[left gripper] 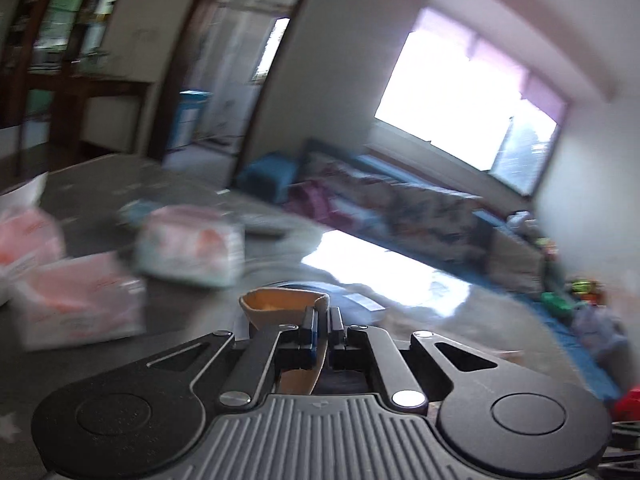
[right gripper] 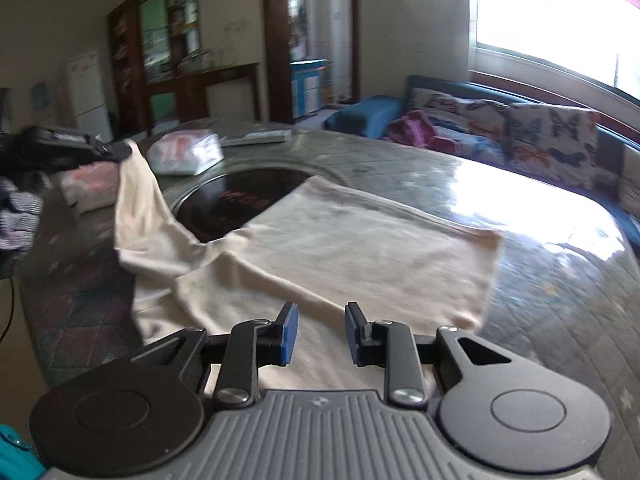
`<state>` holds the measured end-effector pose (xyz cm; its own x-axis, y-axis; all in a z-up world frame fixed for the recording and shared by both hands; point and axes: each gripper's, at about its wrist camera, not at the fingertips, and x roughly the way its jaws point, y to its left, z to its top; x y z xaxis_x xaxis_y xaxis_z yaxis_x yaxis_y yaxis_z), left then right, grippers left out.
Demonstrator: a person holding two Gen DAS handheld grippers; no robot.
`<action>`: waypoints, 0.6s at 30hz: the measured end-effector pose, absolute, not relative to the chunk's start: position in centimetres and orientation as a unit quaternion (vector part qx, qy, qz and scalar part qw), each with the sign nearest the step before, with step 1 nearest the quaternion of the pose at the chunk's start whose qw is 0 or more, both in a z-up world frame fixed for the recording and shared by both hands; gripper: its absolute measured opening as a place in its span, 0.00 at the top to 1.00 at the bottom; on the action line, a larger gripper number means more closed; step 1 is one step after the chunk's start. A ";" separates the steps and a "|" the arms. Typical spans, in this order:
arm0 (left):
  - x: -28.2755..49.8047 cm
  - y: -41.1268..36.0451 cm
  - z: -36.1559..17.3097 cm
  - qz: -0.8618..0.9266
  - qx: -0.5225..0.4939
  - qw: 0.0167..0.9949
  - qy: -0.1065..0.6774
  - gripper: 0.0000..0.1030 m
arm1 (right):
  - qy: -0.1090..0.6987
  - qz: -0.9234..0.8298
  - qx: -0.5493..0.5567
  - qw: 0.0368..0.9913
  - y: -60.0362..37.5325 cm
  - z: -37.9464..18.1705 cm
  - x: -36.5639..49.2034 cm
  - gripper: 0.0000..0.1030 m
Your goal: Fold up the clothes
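Right gripper (right gripper: pixel 321 334) open over cream garment (right gripper: pixel 352 240) | left gripper (left gripper: pixel 323 330) pinching its corner (lifted)

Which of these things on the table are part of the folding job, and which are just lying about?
Part of the job:
- cream cloth
- left tongs, clamped on a corner of it
- right tongs, open above it

Just lying about:
- tissue packs
- dark round inset in the table
- sofa

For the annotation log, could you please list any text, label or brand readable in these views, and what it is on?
None can be read.
Pink tissue packs: red print, blurred.
Dark round inset in the table: reddish marks, illegible.
Right gripper: small emblem, no words.
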<state>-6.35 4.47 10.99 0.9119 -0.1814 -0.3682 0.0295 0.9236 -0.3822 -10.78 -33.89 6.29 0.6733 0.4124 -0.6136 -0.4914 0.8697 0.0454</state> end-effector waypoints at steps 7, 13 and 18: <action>-6.3 -4.3 12.8 -0.223 -0.188 0.935 0.203 0.95 | 0.317 0.203 -0.034 0.926 -37.3 6.1 -11.7 0.75; -6.1 -9.4 9.9 -0.292 -0.165 0.909 0.248 0.95 | 0.327 0.173 -0.012 0.929 -39.4 5.4 -12.1 0.75; -5.8 -13.2 7.0 -0.337 -0.143 0.884 0.291 0.95 | 0.332 0.153 0.007 0.931 -40.7 5.0 -12.0 0.75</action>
<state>-5.84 -13.18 6.95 0.6034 -0.6796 -0.4173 0.5132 0.7314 -0.4492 -11.98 -40.70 5.00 0.7323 0.2899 -0.6162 -0.2800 0.9530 0.1156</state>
